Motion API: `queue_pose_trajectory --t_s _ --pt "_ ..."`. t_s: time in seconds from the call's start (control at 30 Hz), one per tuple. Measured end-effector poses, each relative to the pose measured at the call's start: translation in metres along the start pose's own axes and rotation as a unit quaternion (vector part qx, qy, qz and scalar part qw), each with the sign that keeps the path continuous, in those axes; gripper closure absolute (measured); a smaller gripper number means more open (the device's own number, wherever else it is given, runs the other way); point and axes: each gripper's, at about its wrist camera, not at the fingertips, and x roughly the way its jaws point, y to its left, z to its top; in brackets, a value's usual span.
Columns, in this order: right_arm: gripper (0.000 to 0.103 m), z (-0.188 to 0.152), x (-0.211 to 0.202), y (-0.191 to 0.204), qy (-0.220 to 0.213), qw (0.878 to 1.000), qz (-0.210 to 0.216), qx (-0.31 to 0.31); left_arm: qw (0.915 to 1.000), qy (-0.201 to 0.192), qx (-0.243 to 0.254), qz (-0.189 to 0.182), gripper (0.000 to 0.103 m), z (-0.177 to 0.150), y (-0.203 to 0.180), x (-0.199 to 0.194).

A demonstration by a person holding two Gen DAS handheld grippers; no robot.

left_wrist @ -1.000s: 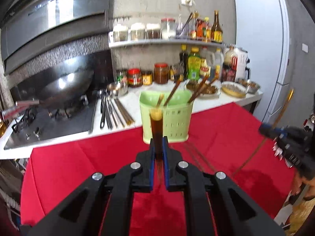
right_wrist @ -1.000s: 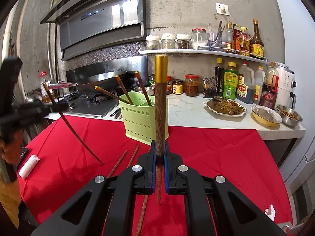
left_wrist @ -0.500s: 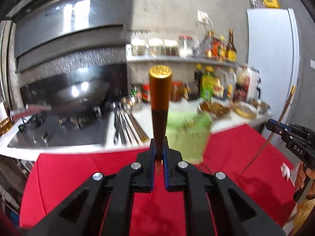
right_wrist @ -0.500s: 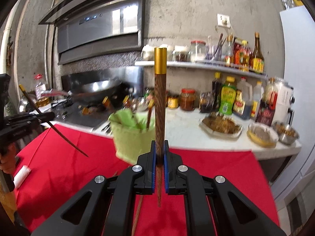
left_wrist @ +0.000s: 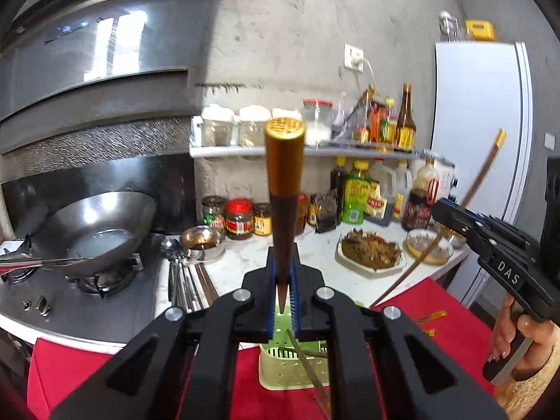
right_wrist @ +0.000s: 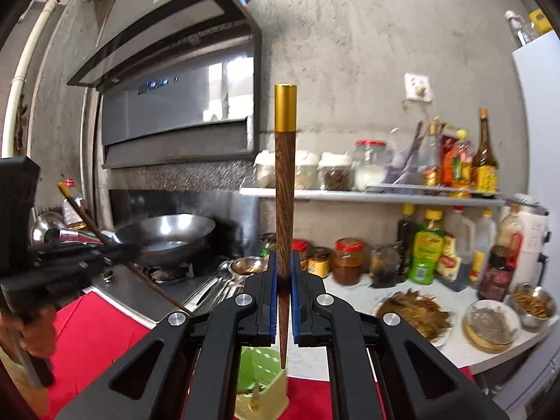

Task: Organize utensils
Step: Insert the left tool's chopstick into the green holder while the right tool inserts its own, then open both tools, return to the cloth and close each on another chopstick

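Observation:
My left gripper [left_wrist: 282, 280] is shut on a dark wooden chopstick [left_wrist: 284, 196] with a gold cap, held upright, tip down over the green utensil holder [left_wrist: 294, 364], which holds several chopsticks. My right gripper [right_wrist: 283, 280] is shut on a second gold-capped wooden chopstick [right_wrist: 284, 210], also upright, its tip just above the green holder [right_wrist: 262, 381]. Each gripper shows in the other's view: the right one [left_wrist: 490, 241] with its chopstick, the left one [right_wrist: 70, 255] with its chopstick.
A red cloth [left_wrist: 63, 367] covers the table under the holder. Behind it is a white counter [left_wrist: 245, 259] with a wok [left_wrist: 94, 234] on the stove, loose metal utensils [left_wrist: 182, 280], jars, sauce bottles and food dishes [left_wrist: 371, 252]. A white fridge [left_wrist: 483, 140] stands right.
Both grippers have moved forward and up over the green holder, which has dropped to the bottom of both views. Both chopsticks stay clamped.

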Motion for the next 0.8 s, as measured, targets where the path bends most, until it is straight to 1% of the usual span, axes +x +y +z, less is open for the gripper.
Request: queue_pose_trajectory --t_s 0.13,0.2,0.3,0.4,0.43,0.47,0.5,0.53,0.6,0.7,0.77,0.8 --pt "0.096 -0.023 0.026 0.003 0.034 0.999 0.008 -0.004 0.9995 0.03 -0.008 -0.007 0.097 -0.016 0.004 0.029" --pt "0.096 -0.032 0.031 0.003 0.047 0.999 0.006 -0.006 0.9988 0.048 -0.01 -0.011 0.097 -0.027 0.008 0.039" --pt "0.094 -0.038 0.033 0.001 0.056 0.998 0.003 -0.001 0.998 0.06 -0.015 -0.008 0.097 -0.035 0.013 0.046" --pt "0.088 -0.034 0.023 -0.003 0.052 0.999 -0.005 0.005 0.9978 0.061 -0.025 -0.001 0.097 -0.035 0.018 0.042" --pt "0.084 -0.031 0.016 -0.004 0.046 0.999 -0.009 0.006 0.998 0.057 -0.029 -0.001 0.096 -0.032 0.02 0.038" --pt "0.077 -0.028 0.011 -0.005 0.043 0.999 -0.011 0.006 0.9982 0.052 -0.029 -0.001 0.095 -0.029 0.02 0.033" --pt "0.075 -0.024 0.003 -0.006 0.036 0.999 -0.013 0.007 0.9986 0.046 -0.027 0.0 0.089 -0.025 0.019 0.025" --pt "0.074 -0.019 -0.009 -0.007 0.027 0.999 -0.018 0.007 0.999 0.038 -0.025 0.003 0.084 -0.021 0.017 0.017" --pt "0.074 -0.012 -0.026 -0.009 0.019 1.0 -0.021 0.009 0.9996 0.017 -0.024 0.004 0.079 -0.013 0.013 -0.006" --pt "0.073 -0.006 -0.061 -0.008 0.008 0.999 -0.035 0.004 0.9996 -0.012 -0.022 0.016 0.078 -0.006 0.006 -0.046" --pt "0.073 -0.008 -0.087 -0.008 0.007 0.999 -0.044 0.003 0.9988 -0.02 -0.021 0.038 0.075 -0.008 0.003 -0.071" --pt "0.073 -0.012 -0.098 -0.008 0.01 0.999 -0.046 0.004 0.9976 -0.02 -0.022 0.063 0.073 -0.014 0.001 -0.084"
